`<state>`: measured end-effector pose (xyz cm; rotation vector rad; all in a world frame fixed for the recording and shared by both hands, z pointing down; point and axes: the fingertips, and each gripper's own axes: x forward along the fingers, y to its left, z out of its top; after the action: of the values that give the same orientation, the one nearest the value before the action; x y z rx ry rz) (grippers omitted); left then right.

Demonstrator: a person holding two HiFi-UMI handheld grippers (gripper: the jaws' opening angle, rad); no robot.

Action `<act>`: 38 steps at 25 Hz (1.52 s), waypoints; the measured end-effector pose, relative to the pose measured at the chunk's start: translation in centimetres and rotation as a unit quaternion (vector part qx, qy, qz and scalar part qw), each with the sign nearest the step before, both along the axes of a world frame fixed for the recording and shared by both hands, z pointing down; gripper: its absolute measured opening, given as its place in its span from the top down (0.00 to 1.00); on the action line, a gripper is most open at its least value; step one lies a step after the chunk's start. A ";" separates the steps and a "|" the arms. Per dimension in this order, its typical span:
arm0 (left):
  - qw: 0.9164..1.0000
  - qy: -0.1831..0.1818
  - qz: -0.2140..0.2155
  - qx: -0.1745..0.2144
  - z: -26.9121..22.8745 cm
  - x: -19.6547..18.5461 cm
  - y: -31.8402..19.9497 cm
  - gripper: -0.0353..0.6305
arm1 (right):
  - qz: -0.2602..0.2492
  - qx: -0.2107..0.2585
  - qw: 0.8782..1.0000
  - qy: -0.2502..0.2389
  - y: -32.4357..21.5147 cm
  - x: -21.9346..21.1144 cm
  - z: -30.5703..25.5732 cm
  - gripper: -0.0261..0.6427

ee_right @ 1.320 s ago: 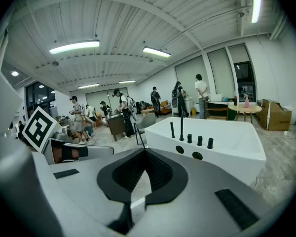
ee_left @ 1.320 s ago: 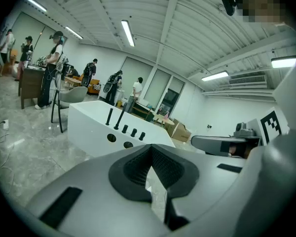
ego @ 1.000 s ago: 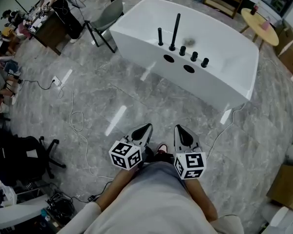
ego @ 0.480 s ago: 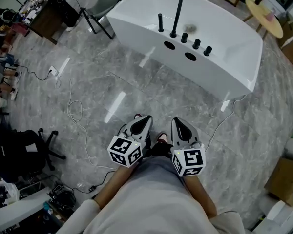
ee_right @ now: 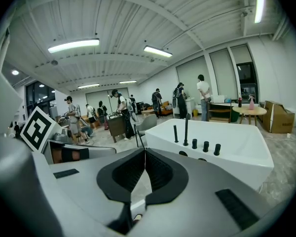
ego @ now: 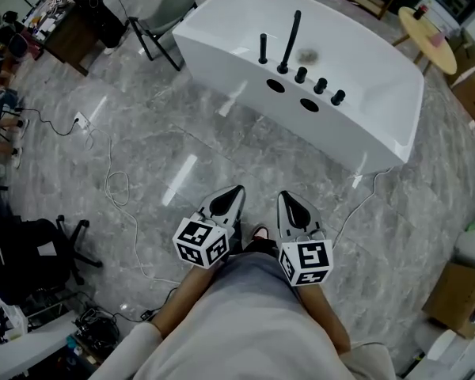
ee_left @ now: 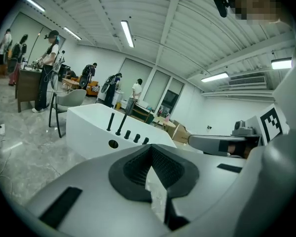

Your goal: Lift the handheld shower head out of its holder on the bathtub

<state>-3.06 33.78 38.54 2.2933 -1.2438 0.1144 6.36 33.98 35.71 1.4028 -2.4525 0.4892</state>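
Note:
The white bathtub (ego: 364,125) stands on the grey floor ahead of me. On its near rim stand a short black rod (ego: 263,48), a taller slim black rod (ego: 289,42) and three black knobs (ego: 320,85); which rod is the shower head I cannot tell. Both grippers hover low over the floor, well short of the tub. My left gripper (ego: 229,199) and my right gripper (ego: 290,203) are both shut and hold nothing. The tub (ee_left: 86,127) with its black rods (ee_left: 121,120) lies beyond the left gripper (ee_left: 150,148). Past the right gripper (ee_right: 145,150) are the tub (ee_right: 237,149) and rods (ee_right: 186,130).
A grey chair (ego: 168,24) and a dark desk (ego: 77,34) with people around it stand at the tub's far left. A round wooden table (ego: 427,28) is at the far right. Cables (ego: 117,187) trail over the floor at left, near a black office chair (ego: 32,252). A cardboard box (ego: 457,299) sits at right.
Both grippers have moved a little forward over the floor towards the tub, side by side. Their jaws have stayed shut and empty.

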 end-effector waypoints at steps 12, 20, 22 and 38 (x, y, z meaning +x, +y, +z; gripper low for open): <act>0.998 0.048 0.020 0.038 -3.6 -5.2 -7.6 0.94 | 0.006 0.006 1.000 0.003 -6.6 -5.7 -1.3 0.93; 0.996 0.072 0.032 0.052 -4.7 -10.1 -11.1 0.94 | -0.005 0.024 0.999 0.035 -9.9 -11.5 -2.0 0.93; 0.995 0.076 0.034 0.056 -4.8 -11.2 -11.8 0.94 | -0.009 0.025 0.999 0.042 -10.4 -13.0 -2.0 0.93; 0.994 0.099 0.045 0.031 -3.4 -14.3 -14.6 0.94 | 0.014 -0.006 0.997 0.078 -12.4 -15.7 0.2 0.93</act>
<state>-17.33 19.18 35.17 2.3501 -1.0569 -0.1194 -9.37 21.57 35.95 1.4158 -2.3061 0.3839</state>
